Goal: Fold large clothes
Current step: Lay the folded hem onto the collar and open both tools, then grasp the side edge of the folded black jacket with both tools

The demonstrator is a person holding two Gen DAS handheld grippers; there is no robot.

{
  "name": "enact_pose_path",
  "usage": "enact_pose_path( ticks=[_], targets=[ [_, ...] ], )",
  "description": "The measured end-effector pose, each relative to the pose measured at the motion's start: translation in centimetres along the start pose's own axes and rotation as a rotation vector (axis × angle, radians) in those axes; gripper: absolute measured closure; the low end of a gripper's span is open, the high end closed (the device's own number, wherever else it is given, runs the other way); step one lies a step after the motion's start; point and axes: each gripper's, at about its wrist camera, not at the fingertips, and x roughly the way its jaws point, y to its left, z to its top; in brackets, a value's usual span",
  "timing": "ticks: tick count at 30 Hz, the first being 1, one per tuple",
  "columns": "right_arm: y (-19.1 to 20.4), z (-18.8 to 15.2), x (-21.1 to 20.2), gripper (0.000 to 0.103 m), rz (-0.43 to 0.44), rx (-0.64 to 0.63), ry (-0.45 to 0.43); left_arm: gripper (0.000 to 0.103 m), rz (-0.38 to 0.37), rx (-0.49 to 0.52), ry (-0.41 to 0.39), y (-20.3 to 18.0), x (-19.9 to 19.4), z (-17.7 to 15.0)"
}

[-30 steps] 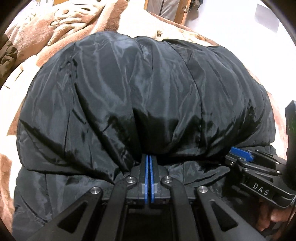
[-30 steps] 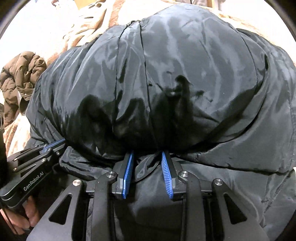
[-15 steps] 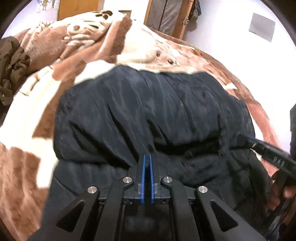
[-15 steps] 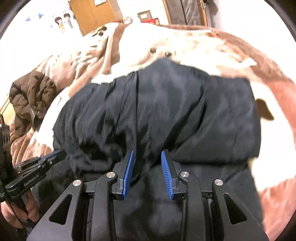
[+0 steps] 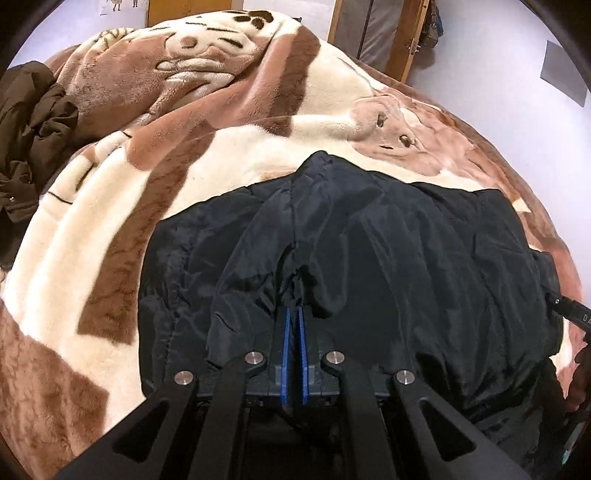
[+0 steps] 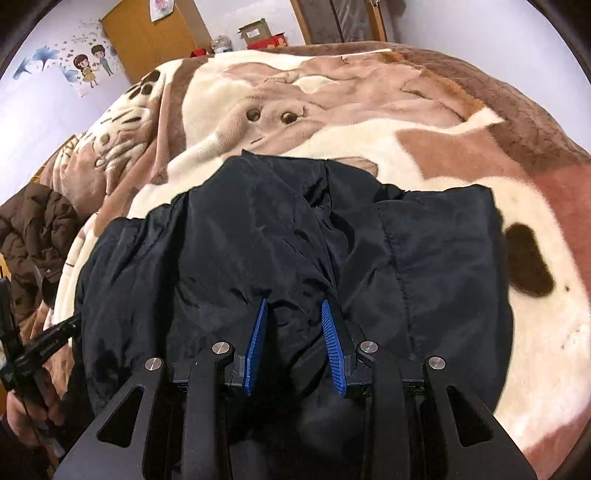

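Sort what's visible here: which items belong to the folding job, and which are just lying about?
Job: black jacket; left gripper, shut on its fabric; right gripper, open over it.

Lying about: brown jacket; plush blanket underneath; cardboard box.

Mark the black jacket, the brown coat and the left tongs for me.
black jacket (image 6: pixel 443 266): right wrist view, on its flat right panel.
brown coat (image 5: pixel 33 122): left wrist view, on the crumpled heap at the left edge.
left tongs (image 5: pixel 294 314): left wrist view, between the blue tips, pinching jacket fabric.
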Motion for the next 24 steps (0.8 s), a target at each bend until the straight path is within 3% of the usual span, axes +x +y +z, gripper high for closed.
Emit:
enact_pose_path(
  ticks=[6, 12, 14, 17, 24],
  targets=[
    [0.4, -2.7, -6.1, 0.071, 0.049, 0.017, -0.073, 0.098, -0.049, -0.013, -0.052, -0.2, -5.3, -1.7],
    [0.9, -9.3, -12.5, 0.066, 0.06, 0.009, -0.096, 0.098, -0.074, 0.036, -0.091, -1.1, -12.1, -6.5],
    [1.1, -11.1, -14.0, 0.059, 0.056, -0.006, -0.088, 0.085, -0.078, 0.049, -0.1, -1.3, -14.1, -8.2],
    [1.0, -14.0, -16.0, 0.057, 0.042, -0.017, -0.075, 0.062, -0.082, 0.054, -0.117, -1.3, -16.7, -10.8],
    [-0.6, -18.4, -19.1, 0.057, 0.009, -0.007, -0.067, 0.062, -0.069, 0.019, -0.105, 0.6, -19.8, -15.4]
  ],
)
